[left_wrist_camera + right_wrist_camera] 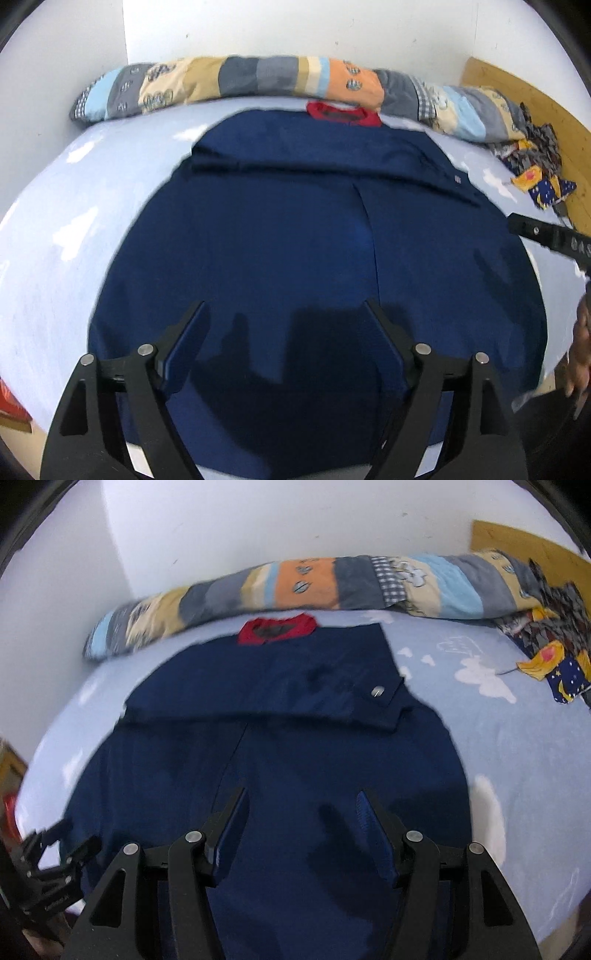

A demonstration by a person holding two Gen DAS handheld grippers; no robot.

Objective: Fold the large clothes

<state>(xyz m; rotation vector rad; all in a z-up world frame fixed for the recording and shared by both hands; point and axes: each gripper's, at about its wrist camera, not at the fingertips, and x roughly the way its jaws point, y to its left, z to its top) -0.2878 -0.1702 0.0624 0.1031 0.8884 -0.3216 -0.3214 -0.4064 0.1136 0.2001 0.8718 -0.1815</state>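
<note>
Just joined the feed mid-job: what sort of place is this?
Most likely a bedroom: a navy garment lies on a bed with a cloud-print sheet, and a patchwork quilt is rolled along the white wall.

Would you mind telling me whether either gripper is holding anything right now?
Nothing is held: the left gripper and right gripper are both open above the navy garment.

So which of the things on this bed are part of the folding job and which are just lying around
Job: navy garment, left tongs, right tongs, both open.

Lying about: patchwork quilt roll, crumpled patterned clothes, cloud-print sheet.
</note>
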